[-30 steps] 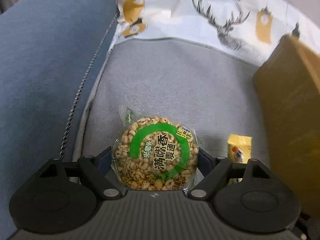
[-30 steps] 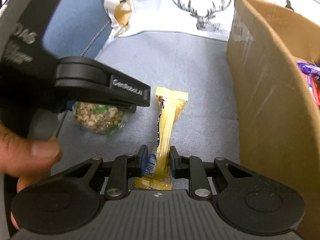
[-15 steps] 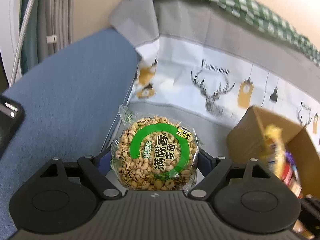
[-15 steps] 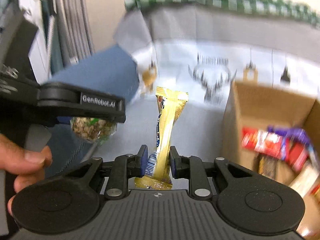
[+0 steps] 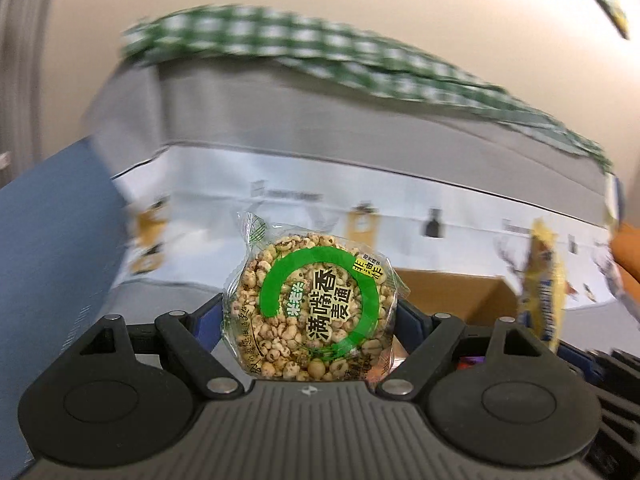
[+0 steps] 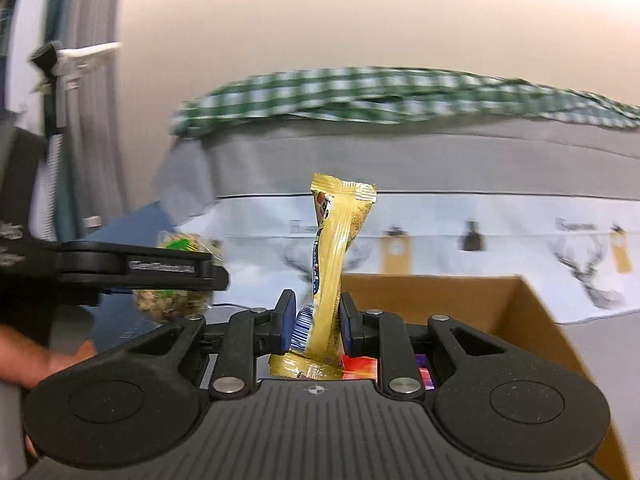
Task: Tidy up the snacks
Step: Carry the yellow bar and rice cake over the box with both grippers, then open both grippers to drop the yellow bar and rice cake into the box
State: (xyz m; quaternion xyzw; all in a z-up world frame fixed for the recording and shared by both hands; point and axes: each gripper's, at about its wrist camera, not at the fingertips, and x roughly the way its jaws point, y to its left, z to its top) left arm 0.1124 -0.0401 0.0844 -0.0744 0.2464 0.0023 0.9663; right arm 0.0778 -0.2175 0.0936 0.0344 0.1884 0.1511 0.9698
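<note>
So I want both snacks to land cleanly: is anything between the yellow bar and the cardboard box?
Nothing visible. The right gripper holds the yellow bar upright in front of the open cardboard box. The left gripper, shut on the puffed grain cake, is off to the side.

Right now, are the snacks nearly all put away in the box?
Partly. Some wrapped snacks already lie in the cardboard box. The left gripper holds the round puffed-grain cake, the right gripper the yellow bar. Both need dropping in.
</note>
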